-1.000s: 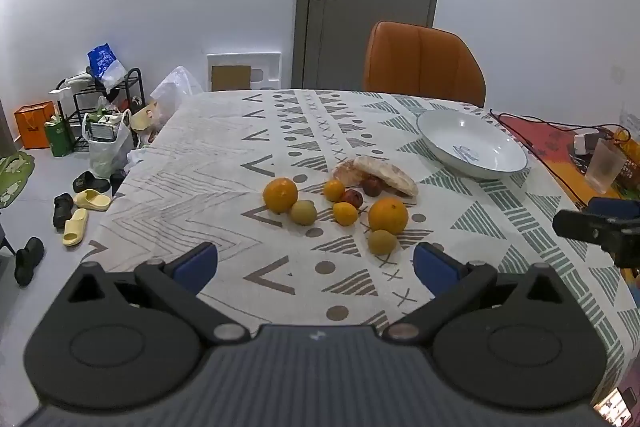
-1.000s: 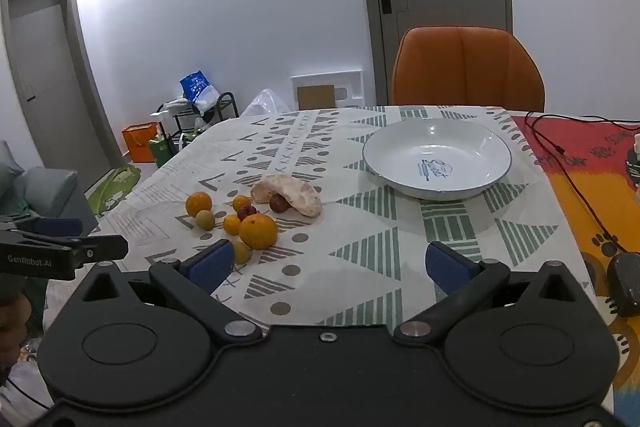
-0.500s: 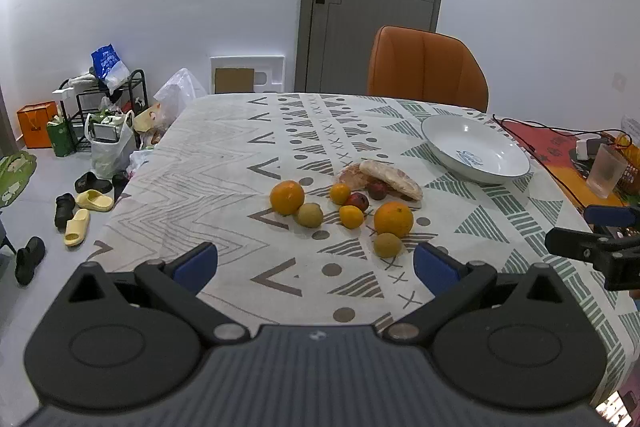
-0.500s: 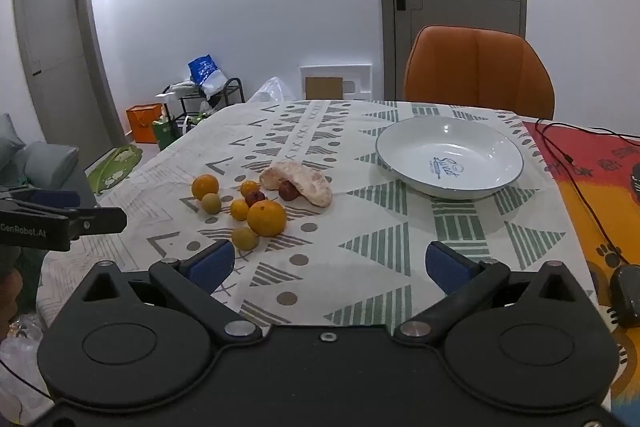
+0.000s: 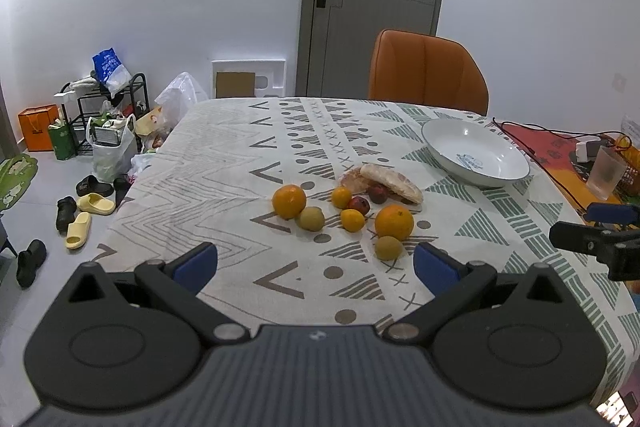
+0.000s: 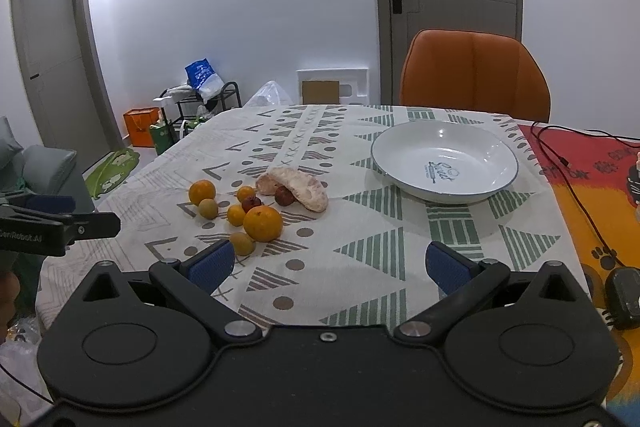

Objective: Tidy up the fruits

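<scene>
Left gripper [image 5: 315,263], right gripper [image 6: 327,265]: both spread, empty. Shoes [image 5: 86,205]: left view only. Fruits [image 6: 256,215]: 10 o'clock; plate [image 6: 444,163]: 1 o'clock.

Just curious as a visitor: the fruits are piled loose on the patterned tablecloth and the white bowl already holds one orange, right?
Not quite. The white bowl is empty, as the right wrist view shows. The fruits do lie loose on the patterned tablecloth.

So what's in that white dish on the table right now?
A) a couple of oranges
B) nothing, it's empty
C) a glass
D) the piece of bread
B: the white dish shows only its bare printed bottom, while the fruits lie in a cluster on the tablecloth to its left.
</scene>
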The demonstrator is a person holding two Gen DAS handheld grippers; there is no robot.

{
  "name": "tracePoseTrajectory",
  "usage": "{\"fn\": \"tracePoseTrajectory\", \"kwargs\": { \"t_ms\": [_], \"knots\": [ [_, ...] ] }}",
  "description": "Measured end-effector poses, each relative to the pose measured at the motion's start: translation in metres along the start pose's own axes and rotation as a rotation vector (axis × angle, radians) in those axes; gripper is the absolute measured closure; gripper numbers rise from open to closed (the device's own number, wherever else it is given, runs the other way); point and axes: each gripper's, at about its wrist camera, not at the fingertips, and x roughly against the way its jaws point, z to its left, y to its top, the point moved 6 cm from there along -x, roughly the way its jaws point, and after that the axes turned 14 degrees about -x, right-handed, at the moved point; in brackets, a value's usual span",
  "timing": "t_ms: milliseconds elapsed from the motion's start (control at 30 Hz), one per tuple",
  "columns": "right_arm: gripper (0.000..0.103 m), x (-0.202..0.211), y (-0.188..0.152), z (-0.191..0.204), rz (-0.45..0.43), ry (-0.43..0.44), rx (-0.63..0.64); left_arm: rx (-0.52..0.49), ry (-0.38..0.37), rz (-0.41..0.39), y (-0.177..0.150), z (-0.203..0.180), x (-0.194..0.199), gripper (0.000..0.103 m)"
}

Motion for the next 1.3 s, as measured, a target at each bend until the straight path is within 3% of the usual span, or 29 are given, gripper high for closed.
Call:
{"fn": "tracePoseTrajectory", "kwargs": {
  "t_ms": [1300],
  "knots": [
    [0.000, 0.0027, 0.0008, 0.0025, -0.006, 0.015, 0.008, -0.001, 0.001, -0.007, 0.0022, 0.0011, 0.0007, 0.000]
  ]
}}
